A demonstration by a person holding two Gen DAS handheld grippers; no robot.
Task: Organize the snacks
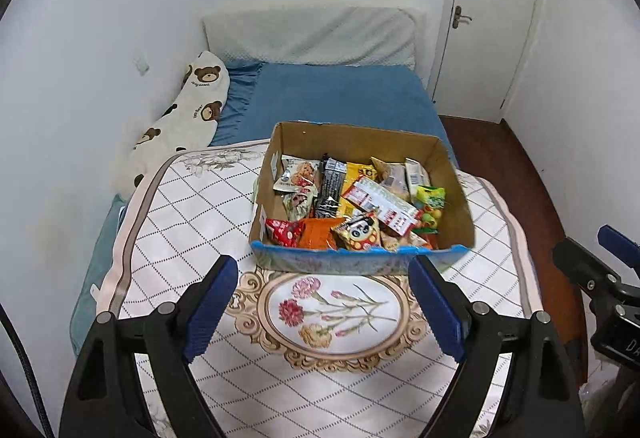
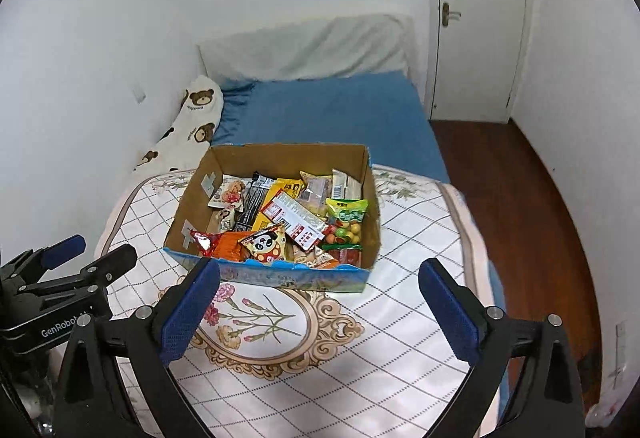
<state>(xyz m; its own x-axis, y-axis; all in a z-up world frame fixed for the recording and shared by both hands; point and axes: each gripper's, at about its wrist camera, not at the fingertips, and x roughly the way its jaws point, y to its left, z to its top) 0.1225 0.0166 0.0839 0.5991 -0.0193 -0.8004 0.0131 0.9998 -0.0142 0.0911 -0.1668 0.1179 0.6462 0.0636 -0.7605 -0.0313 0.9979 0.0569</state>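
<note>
An open cardboard box (image 1: pixel 456 181) with a blue front wall sits on a floral quilted cover on the bed; it also shows in the right wrist view (image 2: pixel 188 205). It holds several snack packets, among them a panda packet (image 1: pixel 360 234), a red-and-white packet (image 1: pixel 380 205) and a green packet (image 1: pixel 432 195). My left gripper (image 1: pixel 322 302) is open and empty, just short of the box's front wall. My right gripper (image 2: pixel 320 306) is open and empty, also in front of the box. Each gripper shows at the edge of the other's view.
The quilted cover (image 1: pixel 332 366) lies over a blue sheet (image 1: pixel 340 93). A bear-print pillow (image 1: pixel 192 109) lies along the left wall and a white pillow (image 1: pixel 308 35) at the head. A white door (image 1: pixel 492 17) and dark wood floor (image 2: pixel 520 197) are to the right.
</note>
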